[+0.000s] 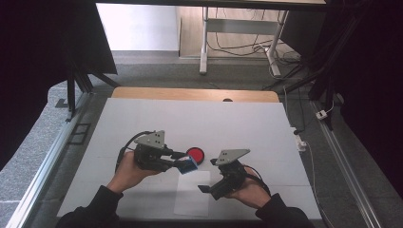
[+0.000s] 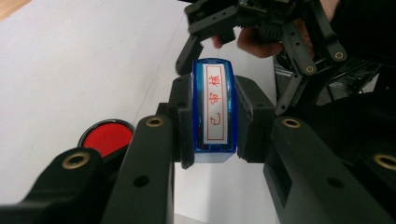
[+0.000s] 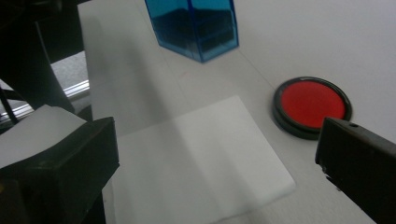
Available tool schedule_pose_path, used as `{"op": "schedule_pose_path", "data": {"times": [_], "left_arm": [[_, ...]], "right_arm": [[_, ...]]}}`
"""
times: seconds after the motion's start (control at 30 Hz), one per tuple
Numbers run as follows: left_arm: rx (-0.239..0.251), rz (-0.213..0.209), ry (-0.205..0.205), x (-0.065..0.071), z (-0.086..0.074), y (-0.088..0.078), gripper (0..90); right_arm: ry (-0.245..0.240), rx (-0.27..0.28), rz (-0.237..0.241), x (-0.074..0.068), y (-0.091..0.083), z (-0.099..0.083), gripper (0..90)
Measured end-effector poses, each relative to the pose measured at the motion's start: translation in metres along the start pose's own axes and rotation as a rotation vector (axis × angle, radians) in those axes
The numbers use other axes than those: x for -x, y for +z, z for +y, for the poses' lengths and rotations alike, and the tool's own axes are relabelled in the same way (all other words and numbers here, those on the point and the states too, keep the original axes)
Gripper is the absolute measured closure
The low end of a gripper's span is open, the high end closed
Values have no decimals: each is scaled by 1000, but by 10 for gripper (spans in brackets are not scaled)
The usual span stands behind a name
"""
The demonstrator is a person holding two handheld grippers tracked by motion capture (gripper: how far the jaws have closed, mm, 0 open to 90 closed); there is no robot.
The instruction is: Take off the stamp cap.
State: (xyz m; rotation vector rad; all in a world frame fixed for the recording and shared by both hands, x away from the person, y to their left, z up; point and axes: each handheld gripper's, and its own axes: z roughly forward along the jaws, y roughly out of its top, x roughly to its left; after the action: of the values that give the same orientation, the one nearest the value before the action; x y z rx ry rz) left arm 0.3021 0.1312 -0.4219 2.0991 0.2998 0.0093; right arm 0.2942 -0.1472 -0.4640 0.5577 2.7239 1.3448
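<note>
We clamp the blue stamp (image 2: pixel 214 112) in our left tongs (image 1: pixel 186 163), above the bench (image 1: pixel 142 118) beside the red ink pad (image 1: pixel 195 154); our right tongs (image 1: pixel 205 189) gape empty over the paper (image 3: pixel 196 158)

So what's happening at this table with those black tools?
A person holds a gripper in each hand. The left gripper has its fingers clamped on a blue stamp with red characters on its label, held above the white table. A red ink pad sits open just beyond it, and a white sheet of paper lies nearby. The right gripper is open over that paper, holding nothing.
</note>
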Motion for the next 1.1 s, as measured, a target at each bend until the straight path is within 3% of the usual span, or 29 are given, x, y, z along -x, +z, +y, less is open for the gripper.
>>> {"op": "schedule_pose_path", "data": {"times": [0.27, 0.3, 0.43, 0.47, 0.6, 0.7, 1.1], "left_arm": [[10, -31, 30, 0, -1, 1, 705], [9, -38, 42, 0, -1, 2, 705], [9, -52, 53, 0, -1, 2, 705], [12, -56, 57, 0, -1, 2, 705], [16, -81, 85, 1, -1, 2, 705], [19, -87, 92, 1, -1, 2, 705], [41, -112, 121, 1, -2, 1, 705]], "right_arm": [[-9, 13, 55, 0, 13, 9, 34], [-21, 16, 80, 0, 16, 11, 82], [-47, 11, 102, -1, 19, 13, 173], [-64, 16, 117, -2, 21, 15, 246], [-98, 40, 149, -2, 22, 19, 370], [-100, 49, 163, -1, 22, 20, 449], [-103, 66, 223, 2, 23, 20, 592]]}}
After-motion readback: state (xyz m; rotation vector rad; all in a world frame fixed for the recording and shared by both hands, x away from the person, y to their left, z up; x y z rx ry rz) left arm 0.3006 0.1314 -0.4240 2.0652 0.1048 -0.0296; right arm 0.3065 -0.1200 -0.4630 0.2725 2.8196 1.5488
